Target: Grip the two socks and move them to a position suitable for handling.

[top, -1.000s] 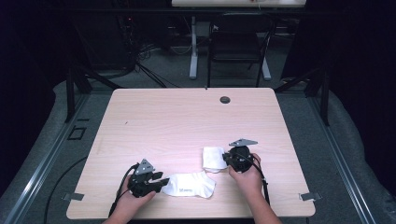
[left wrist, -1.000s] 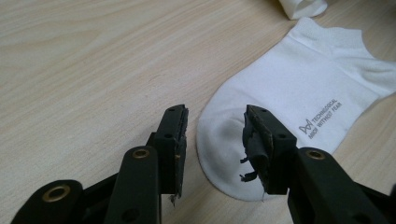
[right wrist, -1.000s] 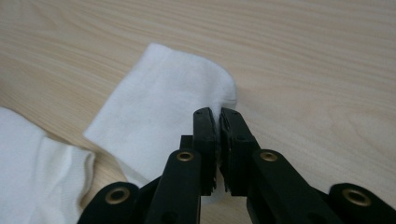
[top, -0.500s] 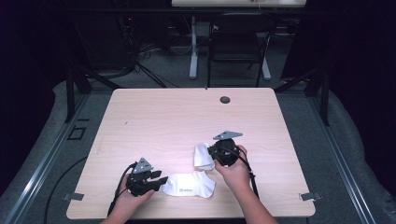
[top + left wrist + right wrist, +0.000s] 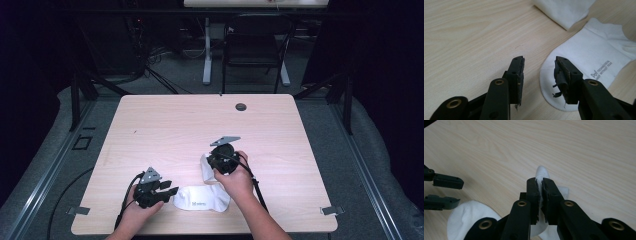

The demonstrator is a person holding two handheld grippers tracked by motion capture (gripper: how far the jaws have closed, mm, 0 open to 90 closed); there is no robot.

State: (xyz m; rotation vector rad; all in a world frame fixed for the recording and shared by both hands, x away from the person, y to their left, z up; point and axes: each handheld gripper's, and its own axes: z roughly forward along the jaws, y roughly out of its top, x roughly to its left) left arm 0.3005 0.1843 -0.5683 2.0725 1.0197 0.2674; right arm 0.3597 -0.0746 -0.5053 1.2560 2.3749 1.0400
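A white sock (image 5: 200, 198) lies near the front edge of the wooden table (image 5: 175, 125), its printed foot part flat on the wood (image 5: 584, 55). My right gripper (image 5: 211, 165) is shut on the sock's other end (image 5: 541, 172), which is lifted and bent over toward the left; that fold of cloth (image 5: 564, 10) also hangs at the top of the left gripper view. My left gripper (image 5: 171, 191) rests low at the sock's rounded toe (image 5: 471, 217), open (image 5: 539, 63), one jaw over the toe's edge, with no cloth pinched. The right gripper view shows the left gripper (image 5: 461, 192) at its left edge.
A small round black grommet (image 5: 241, 106) sits near the table's far edge. Beyond the table stand a dark chair (image 5: 255, 45) and a white desk leg (image 5: 206, 55). Cables trail from both grippers toward the front edge.
My right gripper has moved left and up a little, carrying the sock's end over toward the left gripper. The left gripper has stayed in place.
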